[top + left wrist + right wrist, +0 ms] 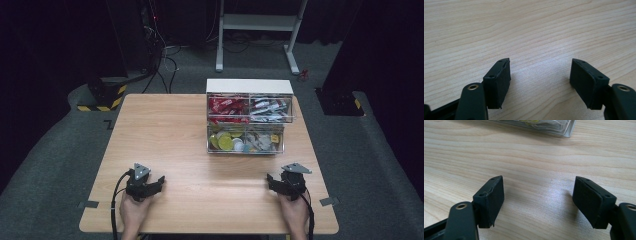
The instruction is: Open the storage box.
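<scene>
A clear plastic drawer organiser with a white top stands at the back right of the wooden table. Its upper drawers hold red and silver packets; its lower drawers, pulled out toward me, hold yellow-green round things and small mixed items. My left gripper rests on the table near the front left, open, with bare wood between its pads. My right gripper rests near the front right, open and empty too. The organiser's clear front edge lies ahead of the right gripper.
Wide bare wood lies between the two grippers and in front of the organiser. Beyond the table are grey carpet, a white desk frame, cables and black stands with yellow-black striped bases.
</scene>
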{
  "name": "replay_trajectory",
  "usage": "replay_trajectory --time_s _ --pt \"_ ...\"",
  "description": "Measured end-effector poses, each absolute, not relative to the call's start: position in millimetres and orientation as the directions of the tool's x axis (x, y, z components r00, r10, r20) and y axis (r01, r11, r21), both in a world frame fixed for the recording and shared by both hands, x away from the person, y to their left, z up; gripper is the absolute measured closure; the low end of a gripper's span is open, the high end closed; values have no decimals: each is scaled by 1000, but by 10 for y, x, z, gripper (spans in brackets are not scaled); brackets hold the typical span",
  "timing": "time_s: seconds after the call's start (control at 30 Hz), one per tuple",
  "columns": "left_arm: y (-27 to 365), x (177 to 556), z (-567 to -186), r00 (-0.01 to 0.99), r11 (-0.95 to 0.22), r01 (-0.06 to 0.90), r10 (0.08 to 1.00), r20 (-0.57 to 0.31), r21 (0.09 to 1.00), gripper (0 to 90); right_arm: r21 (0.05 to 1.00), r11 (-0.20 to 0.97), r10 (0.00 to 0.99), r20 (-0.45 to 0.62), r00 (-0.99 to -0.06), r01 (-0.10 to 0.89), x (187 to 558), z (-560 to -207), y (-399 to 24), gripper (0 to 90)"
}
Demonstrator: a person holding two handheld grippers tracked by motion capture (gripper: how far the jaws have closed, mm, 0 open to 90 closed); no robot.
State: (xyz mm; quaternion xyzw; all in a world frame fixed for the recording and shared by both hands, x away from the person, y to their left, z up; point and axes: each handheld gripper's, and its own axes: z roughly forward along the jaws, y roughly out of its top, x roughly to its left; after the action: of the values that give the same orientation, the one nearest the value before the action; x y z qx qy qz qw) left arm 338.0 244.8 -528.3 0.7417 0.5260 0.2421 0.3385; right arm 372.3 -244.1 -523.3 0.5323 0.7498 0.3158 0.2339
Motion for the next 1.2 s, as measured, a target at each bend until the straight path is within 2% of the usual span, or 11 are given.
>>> replay_trajectory --time_s 0.97,1.2 --pt "2443 3379 -5283 329 -218 618 944 3 755 323 724 232 947 -14 -322 650 3721 -5230 -2445 275" --pt "2445 3379 -5281 332 -223 619 943 6 753 323 722 234 946 -15 -324 651 3721 -5233 -2440 243"
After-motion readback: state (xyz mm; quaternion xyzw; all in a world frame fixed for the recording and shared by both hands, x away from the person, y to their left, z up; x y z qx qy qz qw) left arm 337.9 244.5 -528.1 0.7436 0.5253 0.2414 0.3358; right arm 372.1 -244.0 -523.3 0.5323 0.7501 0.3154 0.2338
